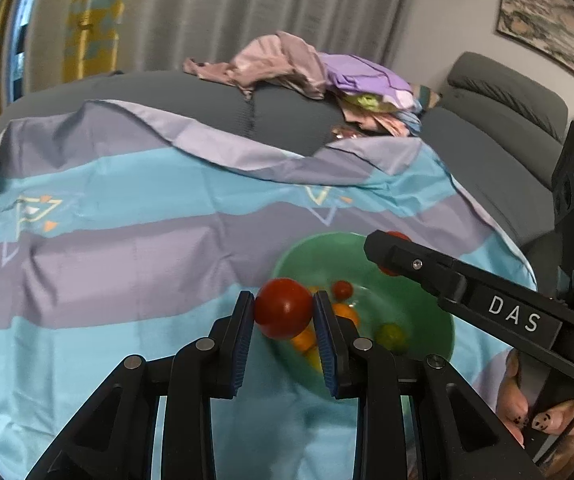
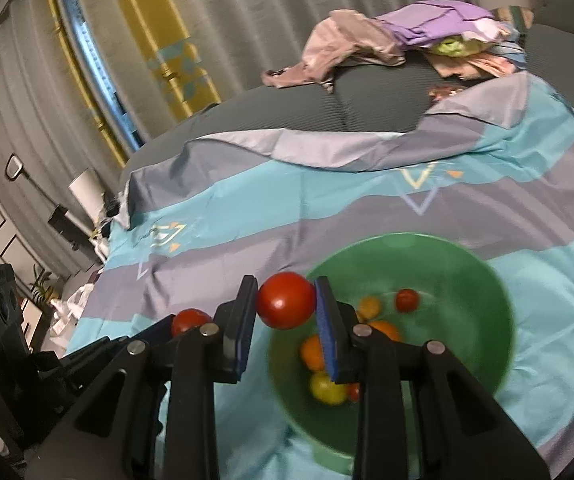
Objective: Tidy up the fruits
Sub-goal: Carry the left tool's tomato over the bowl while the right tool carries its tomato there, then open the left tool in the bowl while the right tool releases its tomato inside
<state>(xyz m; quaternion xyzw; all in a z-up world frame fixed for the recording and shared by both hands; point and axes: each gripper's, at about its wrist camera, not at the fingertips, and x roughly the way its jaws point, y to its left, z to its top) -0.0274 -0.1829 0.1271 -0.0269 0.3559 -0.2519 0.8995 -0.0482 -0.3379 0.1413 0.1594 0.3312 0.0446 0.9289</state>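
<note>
Broadly, a grey sofa (image 1: 215, 96) fills the background, its seat draped with a bedsheet (image 1: 127, 240) striped in turquoise and lilac-grey and printed with small triangle motifs. Behind the sofa hang pale grey curtains (image 1: 247, 8), and a heap of pink and purple clothes (image 1: 295, 64) lies on the cushion beyond the sheet's far edge. A framed landscape picture (image 1: 547, 16) hangs on the wall at the right of the left wrist view.

On the sheet sits a green bowl (image 2: 467, 264). Inside it lie small fruits: two orange ones (image 2: 313, 353), a yellow-green one (image 2: 327, 388) and a small red cherry tomato (image 2: 407, 300), all loose on the bowl's bottom.

Each gripper is clamped narrowly on a fruit of its own. The left gripper (image 1: 283, 308) pinches a red tomato (image 1: 283, 309) between its blue pads, held in the air over the near left rim of the bowl. The right gripper (image 2: 285, 306) likewise has a red tomato (image 2: 285, 306) squeezed between its fingers, also raised by the bowl's left rim. In the left wrist view the right gripper reaches in from the right over the far side of the bowl, marked "DAS", with a hand (image 1: 543, 416) with decorated nails on its handle.
</note>
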